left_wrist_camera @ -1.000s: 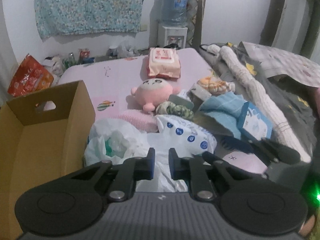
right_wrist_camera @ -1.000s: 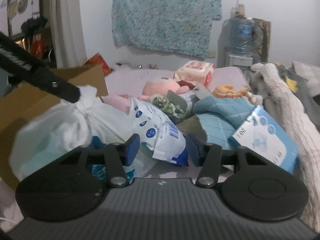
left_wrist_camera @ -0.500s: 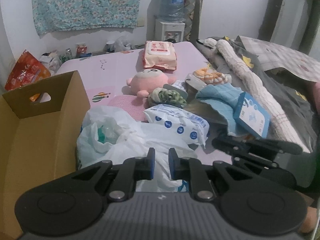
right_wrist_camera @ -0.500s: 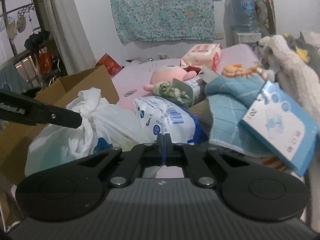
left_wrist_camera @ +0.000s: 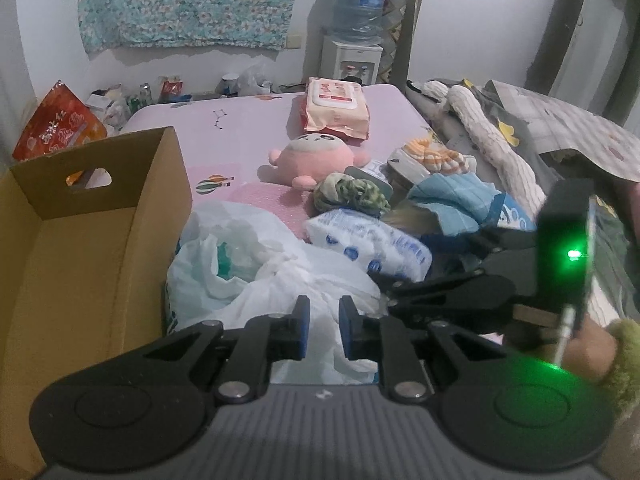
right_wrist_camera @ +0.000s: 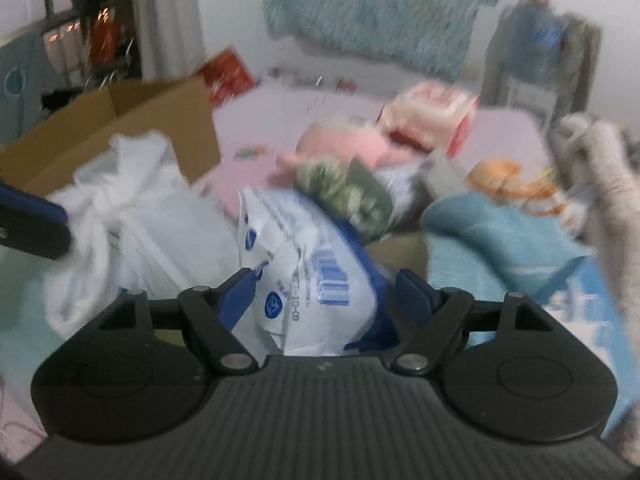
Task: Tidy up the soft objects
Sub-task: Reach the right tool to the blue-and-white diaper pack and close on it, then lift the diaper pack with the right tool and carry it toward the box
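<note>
Right hand-held gripper (right_wrist_camera: 324,294): jaws just spread around the tissue pack (right_wrist_camera: 308,264), ready to grip; left hand-held gripper (left_wrist_camera: 323,322) pinches the white bag (left_wrist_camera: 256,272).

Right hand-held gripper (right_wrist_camera: 326,286): jaws just been opening, now wide, straddling white pack with blue print (right_wrist_camera: 312,272); pads not clearly pressing it. View blurred. Left of pack, tied white plastic bag (right_wrist_camera: 128,216), other hand-held gripper's blue-padded tip (right_wrist_camera: 36,224) at its knot. Cardboard box (right_wrist_camera: 120,120) behind bag. Pink plush toy (right_wrist_camera: 344,148) and green scrunchie (right_wrist_camera: 344,192) beyond pack on pink bed (right_wrist_camera: 272,120). Blue towel (right_wrist_camera: 500,240) to right.
</note>
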A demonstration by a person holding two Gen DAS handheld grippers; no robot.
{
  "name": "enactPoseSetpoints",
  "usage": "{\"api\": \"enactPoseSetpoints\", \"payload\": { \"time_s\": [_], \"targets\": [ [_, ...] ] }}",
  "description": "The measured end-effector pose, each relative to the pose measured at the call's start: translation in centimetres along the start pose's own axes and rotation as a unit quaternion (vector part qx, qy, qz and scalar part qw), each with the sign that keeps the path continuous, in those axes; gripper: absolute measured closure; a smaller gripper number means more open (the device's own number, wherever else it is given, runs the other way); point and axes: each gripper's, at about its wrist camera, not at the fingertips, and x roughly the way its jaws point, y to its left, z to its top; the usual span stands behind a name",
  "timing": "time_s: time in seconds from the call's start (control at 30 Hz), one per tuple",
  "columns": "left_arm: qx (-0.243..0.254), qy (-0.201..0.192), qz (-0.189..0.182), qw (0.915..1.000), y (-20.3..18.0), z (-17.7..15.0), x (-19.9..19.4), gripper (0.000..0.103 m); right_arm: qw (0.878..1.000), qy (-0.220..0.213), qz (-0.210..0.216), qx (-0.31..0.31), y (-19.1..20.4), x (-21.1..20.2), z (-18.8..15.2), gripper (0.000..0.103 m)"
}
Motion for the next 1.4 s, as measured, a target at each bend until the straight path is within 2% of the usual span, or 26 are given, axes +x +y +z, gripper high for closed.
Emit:
{"api": "enactPoseSetpoints", "payload": {
  "time_s": [0.07, 0.13, 0.2, 0.33, 0.47, 0.57, 0.7, 0.77, 0.87, 0.97, 1.0, 1.07, 1.1, 1.17, 1.27, 1.4],
  "targets": [
    [-0.003, 0.0, -0.002, 1.0, 0.2, 0.0, 0.0, 0.086, 1.0, 0.018, -0.001, 0.0, 0.1, 0.7, -0.1, 0.027],
    [-0.006, -0.001, -0.004, 1.0, 0.3, 0.0, -0.1, 0.086, 1.0, 0.02, -0.01, -0.001, 0.4, 0.5, -0.1, 0.035],
    [-0.007, -0.003, -0.007, 1.0, 0.3, 0.0, -0.2, 0.083, 0.999, 0.025, 0.002, 0.026, -0.1, 0.0, -0.1, 0.042],
    [-0.002, -0.013, -0.017, 0.9998, 0.2, -0.3, -1.0, 0.073, 0.994, 0.037, 0.028, 0.103, -1.8, -1.6, -0.7, 0.044],
    [0.01, -0.029, -0.026, 0.9992, -0.4, -0.7, -2.1, 0.06, 0.979, 0.041, 0.049, 0.193, -3.4, -4.2, -2.9, 0.044],
    [0.025, -0.042, -0.033, 0.9983, -1.2, -1.2, -3.0, 0.054, 0.967, 0.036, 0.053, 0.248, -4.0, -6.5, -5.3, 0.044],
    [0.053, -0.05, -0.041, 0.9965, -2.6, -2.4, -4.0, 0.052, 0.949, 0.018, 0.054, 0.31, -4.0, -9.6, -8.8, 0.044],
    [0.066, -0.048, -0.046, 0.9956, -3.3, -3.1, -4.4, 0.052, 0.933, 0.008, 0.066, 0.353, -4.1, -10.7, -10.8, 0.044],
    [0.08, -0.045, -0.052, 0.9944, -3.8, -4.3, -5.0, 0.052, 0.901, 0.003, 0.113, 0.418, -3.8, -11.8, -13.7, 0.044],
    [0.09, -0.043, -0.056, 0.9935, -4.4, -5.3, -5.6, 0.052, 0.86, 0.009, 0.186, 0.475, -2.9, -12.1, -16.1, 0.043],
    [0.092, -0.042, -0.057, 0.9933, -4.6, -5.6, -5.7, 0.052, 0.843, 0.014, 0.213, 0.494, -2.5, -12.0, -16.9, 0.043],
    [0.098, -0.04, -0.057, 0.9927, -5.0, -6.0, -5.8, 0.052, 0.822, 0.026, 0.236, 0.518, -1.9, -11.9, -17.9, 0.041],
    [0.101, -0.039, -0.057, 0.9924, -5.3, -6.2, -5.8, 0.052, 0.824, 0.029, 0.23, 0.517, -1.7, -12.0, -18.2, 0.041],
    [0.106, -0.037, -0.058, 0.992, -5.5, -6.5, -5.8, 0.052, 0.845, 0.019, 0.183, 0.502, -1.7, -12.8, -18.5, 0.037],
    [0.106, -0.031, -0.059, 0.9921, -6.0, -6.8, -5.5, 0.052, 0.849, -0.016, 0.159, 0.504, -2.6, -14.6, -19.0, 0.036],
    [0.107, -0.022, -0.065, 0.9919, -6.5, -7.3, -5.2, 0.052, 0.871, -0.051, 0.093, 0.479, -3.6, -17.1, -19.1, 0.036]
  ]
}}
